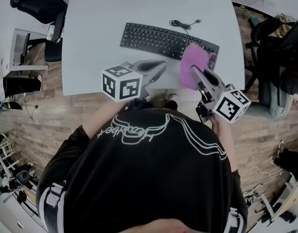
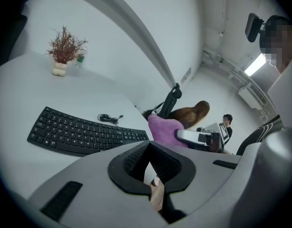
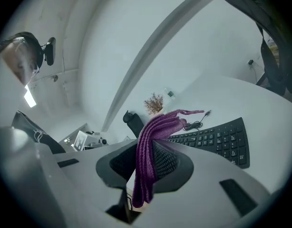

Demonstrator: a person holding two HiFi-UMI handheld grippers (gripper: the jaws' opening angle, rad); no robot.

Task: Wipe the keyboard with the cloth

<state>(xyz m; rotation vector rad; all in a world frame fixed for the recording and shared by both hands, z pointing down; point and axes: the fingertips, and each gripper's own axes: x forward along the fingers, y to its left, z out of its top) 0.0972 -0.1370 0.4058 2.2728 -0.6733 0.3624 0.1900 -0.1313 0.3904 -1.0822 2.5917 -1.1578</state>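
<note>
- The purple knitted cloth (image 3: pixel 158 125) looks soft, light and limp, so a pinch on a bunched fold suits it.
- The right gripper (image 3: pixel 146 151) is clamped on that cloth, which drapes over the right end of the black keyboard (image 1: pixel 158 40).
- The left gripper (image 2: pixel 150 151) is closed and empty, above the tabletop (image 1: pixel 91 42).

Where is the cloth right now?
Head view, right side: the purple cloth is clamped in the right gripper and lies over the right end of the keyboard, near the front edge of the table.
</note>
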